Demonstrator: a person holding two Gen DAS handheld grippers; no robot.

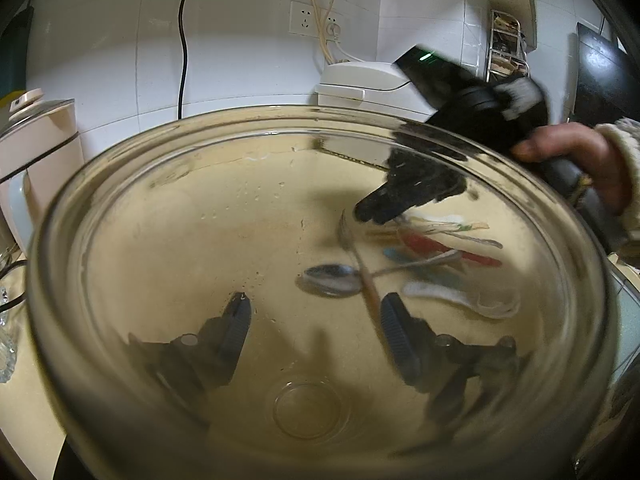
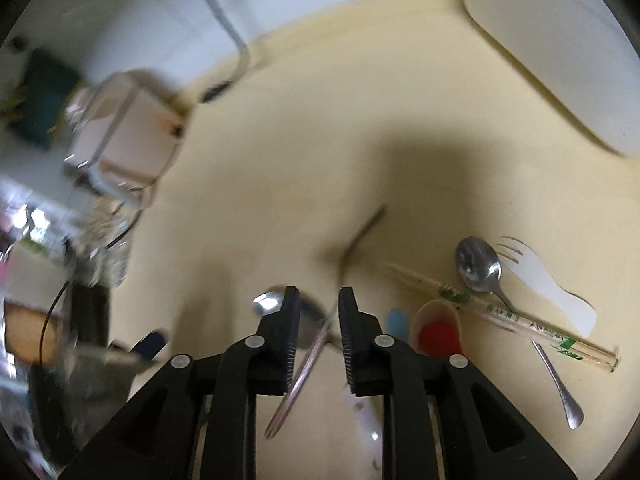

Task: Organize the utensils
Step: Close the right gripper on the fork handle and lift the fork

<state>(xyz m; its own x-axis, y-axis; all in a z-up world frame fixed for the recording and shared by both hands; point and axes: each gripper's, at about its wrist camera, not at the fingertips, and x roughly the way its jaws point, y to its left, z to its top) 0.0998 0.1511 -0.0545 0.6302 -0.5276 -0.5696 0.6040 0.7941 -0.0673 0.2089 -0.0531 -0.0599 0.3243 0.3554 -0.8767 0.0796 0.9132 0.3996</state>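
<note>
My left gripper (image 1: 316, 312) holds a large clear glass bowl (image 1: 120, 168) by its rim, the fingers seen through the glass. Through the bowl I see utensils on the beige counter: a metal spoon (image 1: 332, 278), a red-handled piece (image 1: 440, 246), a white plastic piece (image 1: 452, 294) and wrapped chopsticks (image 1: 440, 226). My right gripper (image 1: 368, 212) hovers over them. In the right wrist view the right gripper (image 2: 319, 300) is slightly open around a slanted metal utensil handle (image 2: 304, 372). A metal spoon (image 2: 478, 266), white plastic fork (image 2: 540, 280), wrapped chopsticks (image 2: 500, 314) and a red spoon (image 2: 438, 334) lie to the right.
A white rice cooker (image 1: 360, 80) stands at the back wall with a cord and socket (image 1: 308, 18). A white kettle-like appliance (image 1: 36, 148) stands left. A glass lidded container (image 2: 124, 140) and clear glassware (image 2: 104, 256) sit left of the right gripper.
</note>
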